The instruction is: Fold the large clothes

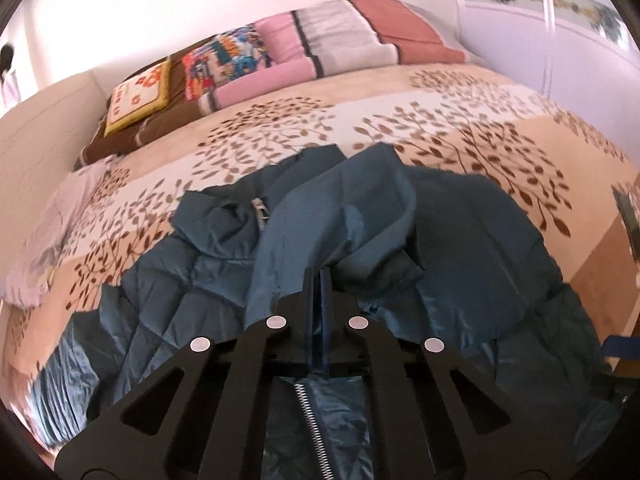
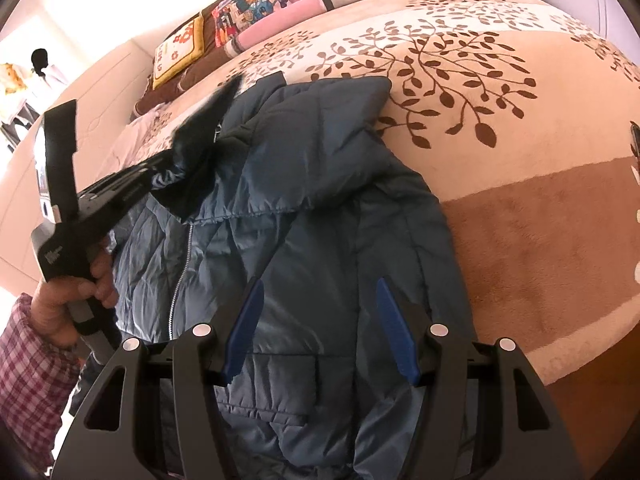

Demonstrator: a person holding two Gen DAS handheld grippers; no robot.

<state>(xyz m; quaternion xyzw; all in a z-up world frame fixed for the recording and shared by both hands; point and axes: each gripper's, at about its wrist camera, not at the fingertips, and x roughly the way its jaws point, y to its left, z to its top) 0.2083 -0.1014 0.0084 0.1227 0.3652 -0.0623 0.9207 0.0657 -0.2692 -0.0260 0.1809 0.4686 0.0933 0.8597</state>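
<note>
Lying rumpled on leaf-print bedspread: quilted teal puffer jacket, shiny, metal zipper; left tongs pinch its fabric, right tongs spread apart.

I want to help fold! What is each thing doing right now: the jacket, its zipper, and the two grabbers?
Jacket: spread on the bed, rumpled, one part lifted.
Zipper: done up on the stretch in view.
Left gripper: fingers shut on jacket fabric.
Right gripper: fingers open, above the jacket.
</note>
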